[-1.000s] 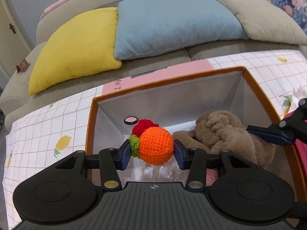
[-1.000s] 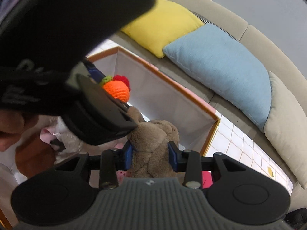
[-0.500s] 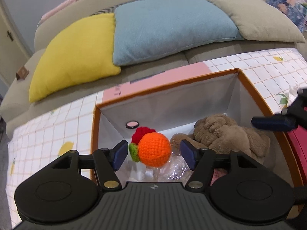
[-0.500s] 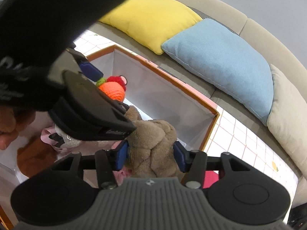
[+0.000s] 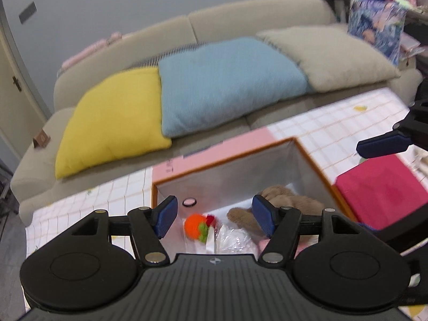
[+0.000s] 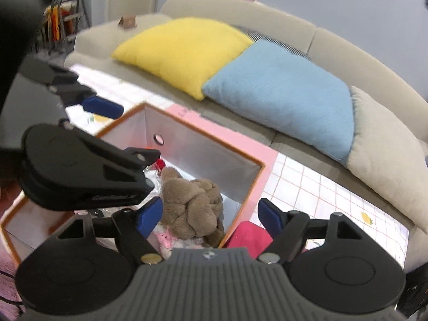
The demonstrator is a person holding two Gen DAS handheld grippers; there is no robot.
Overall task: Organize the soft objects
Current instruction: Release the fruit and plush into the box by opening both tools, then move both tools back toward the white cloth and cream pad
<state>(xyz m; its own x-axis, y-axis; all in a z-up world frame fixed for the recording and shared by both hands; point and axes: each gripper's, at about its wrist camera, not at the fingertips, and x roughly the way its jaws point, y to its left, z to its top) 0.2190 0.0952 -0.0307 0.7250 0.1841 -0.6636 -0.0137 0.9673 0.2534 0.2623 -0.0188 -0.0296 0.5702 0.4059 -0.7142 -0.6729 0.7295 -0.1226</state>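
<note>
Above the box (image 5: 307, 157), both claws (image 5: 215, 216) (image 6: 211, 217) wide, empty.

No legible text, gripper lettering (image 6: 115, 197) blurred

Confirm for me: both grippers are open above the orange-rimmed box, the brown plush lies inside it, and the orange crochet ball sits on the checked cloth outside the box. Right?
Not quite. The orange crochet ball lies inside the orange-rimmed box, beside the brown plush, not on the checked cloth; the left wrist view shows it. The left gripper and the right gripper are open above the box.
</note>
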